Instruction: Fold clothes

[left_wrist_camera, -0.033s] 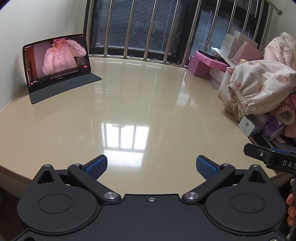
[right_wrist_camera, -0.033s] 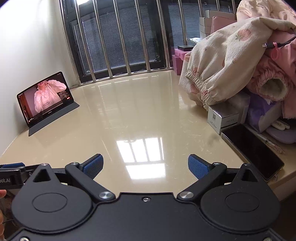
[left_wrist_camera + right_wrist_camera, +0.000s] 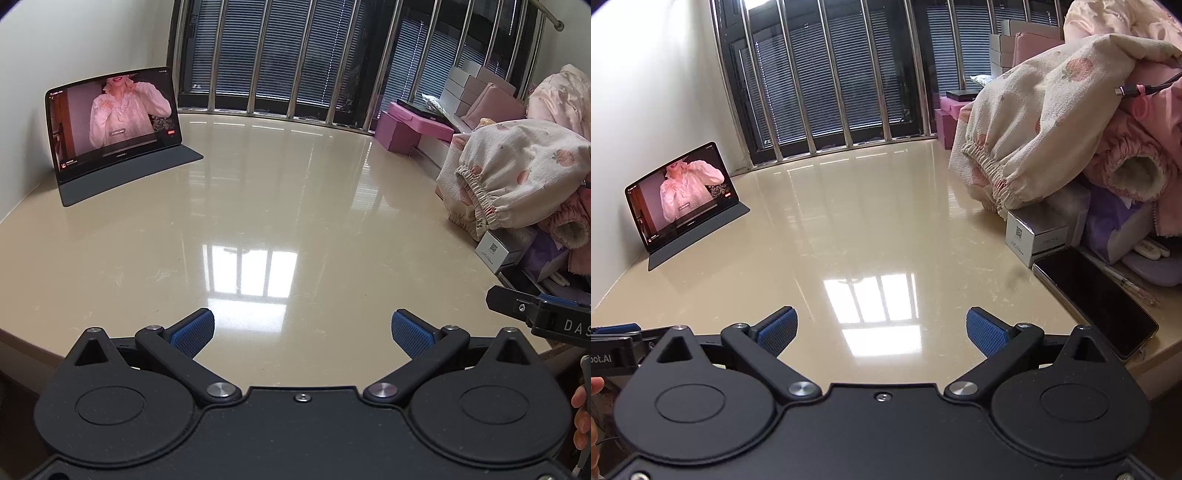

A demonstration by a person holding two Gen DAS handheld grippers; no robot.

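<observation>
Nothing moved; both jaws spread wide, empty, over table (image 3: 258,206); clothes pile (image 3: 1052,122) atop boxes (image 3: 1034,236).

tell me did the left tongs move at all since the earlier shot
No. In the left wrist view the left tongs frame the tablet and the window's reflection on the table exactly as before.

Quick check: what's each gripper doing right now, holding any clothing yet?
Left gripper: open, holding nothing.
Right gripper: open, holding nothing.
</observation>
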